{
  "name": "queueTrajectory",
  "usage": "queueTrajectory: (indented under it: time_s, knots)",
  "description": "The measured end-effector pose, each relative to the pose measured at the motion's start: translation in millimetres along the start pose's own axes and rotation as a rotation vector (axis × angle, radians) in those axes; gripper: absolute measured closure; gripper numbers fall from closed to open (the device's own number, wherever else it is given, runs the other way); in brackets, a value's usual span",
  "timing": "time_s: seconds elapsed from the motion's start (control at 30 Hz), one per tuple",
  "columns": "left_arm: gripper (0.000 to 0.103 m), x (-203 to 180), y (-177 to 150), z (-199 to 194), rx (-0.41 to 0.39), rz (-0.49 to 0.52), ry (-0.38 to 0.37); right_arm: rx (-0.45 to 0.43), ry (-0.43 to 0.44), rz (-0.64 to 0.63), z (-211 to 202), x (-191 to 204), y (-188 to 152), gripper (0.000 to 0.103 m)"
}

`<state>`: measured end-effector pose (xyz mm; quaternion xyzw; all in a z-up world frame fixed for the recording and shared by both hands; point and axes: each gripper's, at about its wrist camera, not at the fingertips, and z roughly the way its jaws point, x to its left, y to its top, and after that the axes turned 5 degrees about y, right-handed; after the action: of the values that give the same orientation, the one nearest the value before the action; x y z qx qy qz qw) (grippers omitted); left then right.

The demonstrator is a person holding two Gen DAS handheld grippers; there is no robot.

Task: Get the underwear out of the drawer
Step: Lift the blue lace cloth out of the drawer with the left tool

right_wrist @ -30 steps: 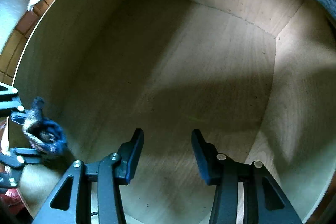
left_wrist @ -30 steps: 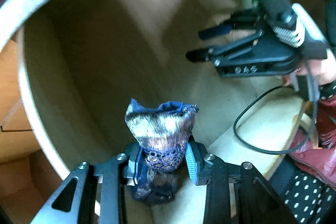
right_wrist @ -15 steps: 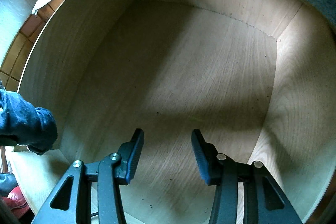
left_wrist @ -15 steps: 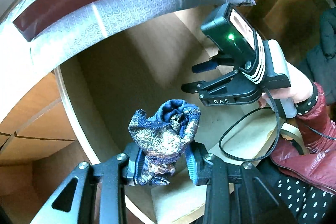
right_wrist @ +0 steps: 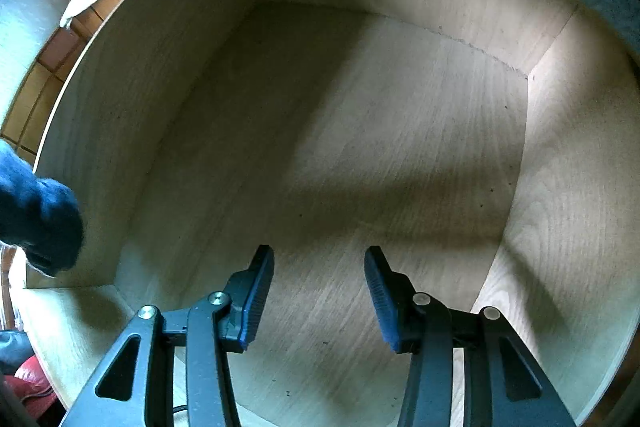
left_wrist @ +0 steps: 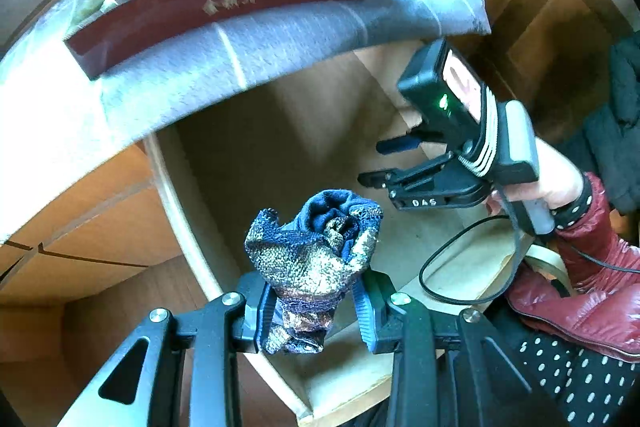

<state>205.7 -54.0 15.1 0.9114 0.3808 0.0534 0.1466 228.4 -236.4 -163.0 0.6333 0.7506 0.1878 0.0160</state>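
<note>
The left claw (left_wrist: 316, 311) is clamped on the underwear (left_wrist: 316, 259), a bunched wad of knit fabric in dark blue with mottled tan and gold patches. The bundle sits squarely between the two blue ribbed pads (left_wrist: 365, 311), bulging above them and hanging a little below. It is held above the front left corner of the drawer (left_wrist: 192, 227), clear of the drawer floor.

The right claw (right_wrist: 316, 291) stands spread, with nothing between its fingers, and is aimed down into the drawer interior.

The left wrist view alone shows the right claw from outside: a black body with a green indicator light, a grey handle gripped by a hand (left_wrist: 548, 183), a red glossy sleeve (left_wrist: 592, 263) and a black cable (left_wrist: 452, 255) looping over the drawer's front edge. It also shows a patterned grey-blue cloth (left_wrist: 280, 39) draped over the top above the drawer, bearing a dark red box (left_wrist: 224, 11) with gold lettering (blurred, not legible) and a heap of pale and dark items behind it.

The right wrist view alone shows the full drawer interior: light wood-grain panels, smooth and matt, with a bare floor partly in shadow. At its left edge a dark blue mass of the underwear (right_wrist: 40, 215) is visible beside the drawer's left wall.
</note>
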Motion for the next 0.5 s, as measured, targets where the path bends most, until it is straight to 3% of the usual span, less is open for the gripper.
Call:
queueTrajectory:
  time_s: [0.27,0.5]
  knots:
    - [0.07,5,4,-46,-0.078,-0.005,0.015,0.005,-0.007,0.005,2,4,4,0.055]
    - [0.07,4,3,-55,-0.091,-0.009,0.005,0.004,-0.004,0.006,2,6,6,0.055]
